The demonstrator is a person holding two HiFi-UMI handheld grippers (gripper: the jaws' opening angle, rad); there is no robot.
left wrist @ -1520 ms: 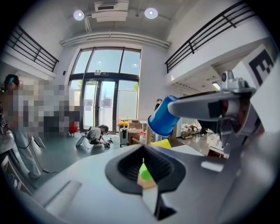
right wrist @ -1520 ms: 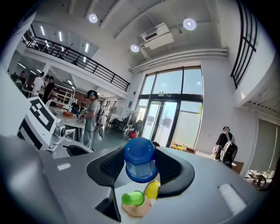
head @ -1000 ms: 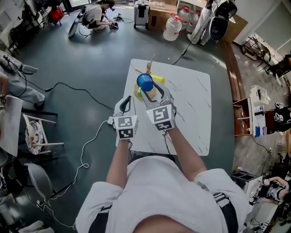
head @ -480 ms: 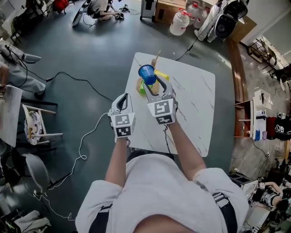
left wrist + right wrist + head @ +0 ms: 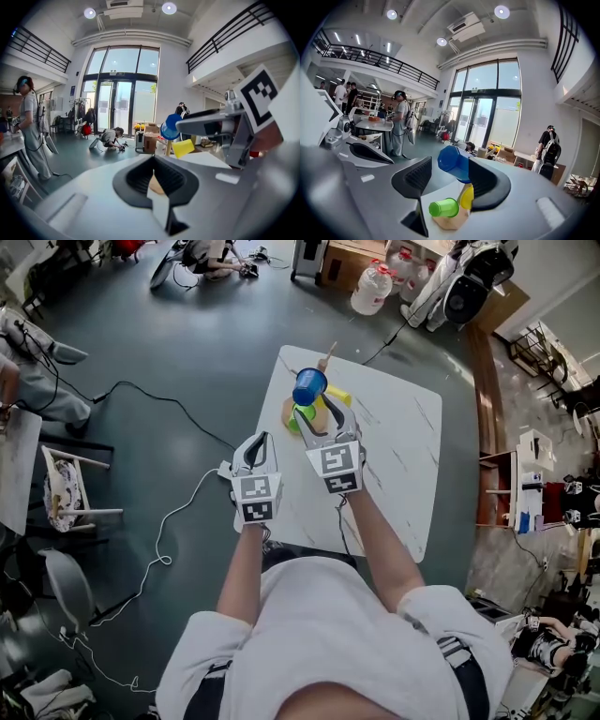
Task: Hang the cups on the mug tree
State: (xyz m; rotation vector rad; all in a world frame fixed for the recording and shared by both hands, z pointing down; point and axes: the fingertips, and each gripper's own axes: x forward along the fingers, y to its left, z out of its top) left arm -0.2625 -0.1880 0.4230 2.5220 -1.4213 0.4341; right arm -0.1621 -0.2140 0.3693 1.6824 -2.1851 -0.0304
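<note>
The right gripper (image 5: 449,187) has its jaws wide, just now opening further, on either side of the blue cup (image 5: 454,163). The cup hangs on an upper peg of the wooden mug tree (image 5: 449,222), its long axis tilted, base up-left and mouth down toward the trunk. The left gripper (image 5: 154,183) is closed on nothing.

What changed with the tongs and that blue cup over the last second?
The right tongs eased the blue cup forward onto the mug tree, and their jaws have just been opening. The cup now sits loose between them, seemingly hung there. The left tongs stayed shut and empty, and the green cup and yellow cup stayed on the tree.
</note>
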